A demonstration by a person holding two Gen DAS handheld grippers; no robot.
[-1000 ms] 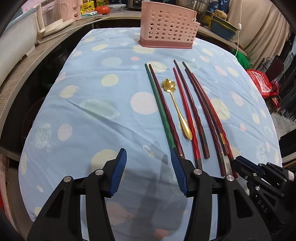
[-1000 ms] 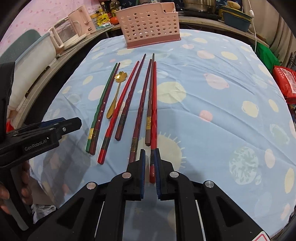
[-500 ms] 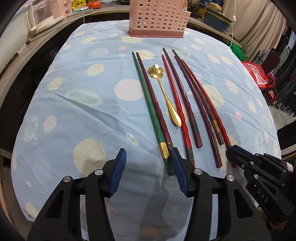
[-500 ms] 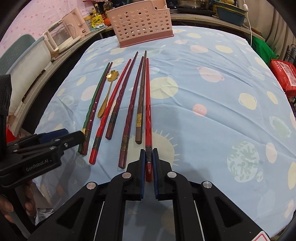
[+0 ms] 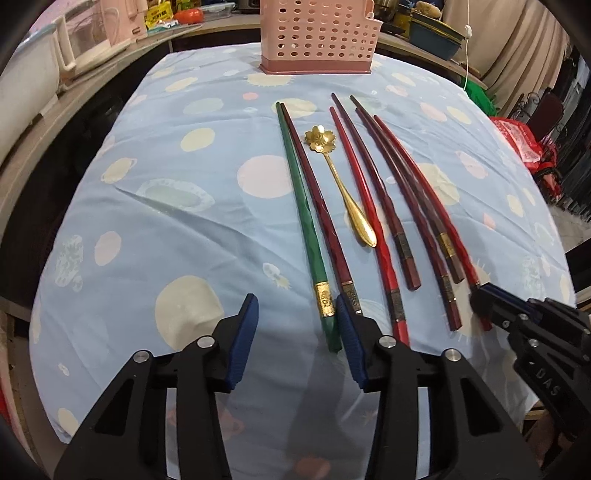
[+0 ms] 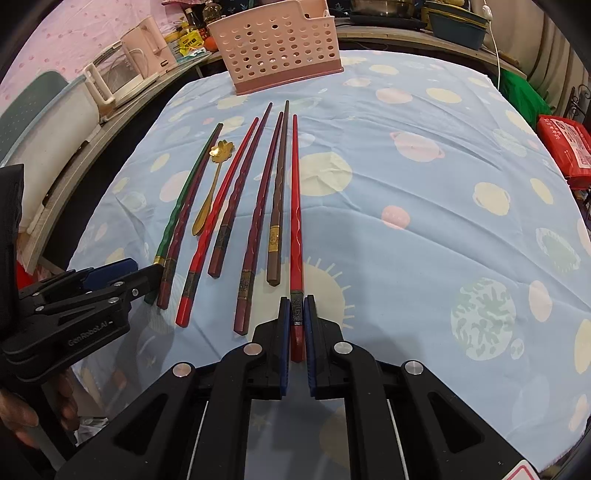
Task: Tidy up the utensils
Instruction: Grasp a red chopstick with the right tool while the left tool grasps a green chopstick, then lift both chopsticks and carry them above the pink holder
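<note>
my right gripper (image 6: 296, 314) is clenched on the butt of the red chopstick (image 6: 295, 206), which lies on the cloth (image 6: 424, 229). my left gripper (image 5: 297, 321) is closing, pads not yet pressing the green chopstick (image 5: 304, 221) between them. pink basket (image 5: 319, 35) stands beyond.

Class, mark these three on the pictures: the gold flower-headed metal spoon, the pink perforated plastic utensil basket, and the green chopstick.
Gold flower-headed metal spoon (image 5: 343, 186), left wrist view, mid handle.
Pink perforated plastic utensil basket (image 6: 279, 48), right wrist view, front wall.
Green chopstick (image 5: 303, 206), left wrist view, mid shaft.
</note>
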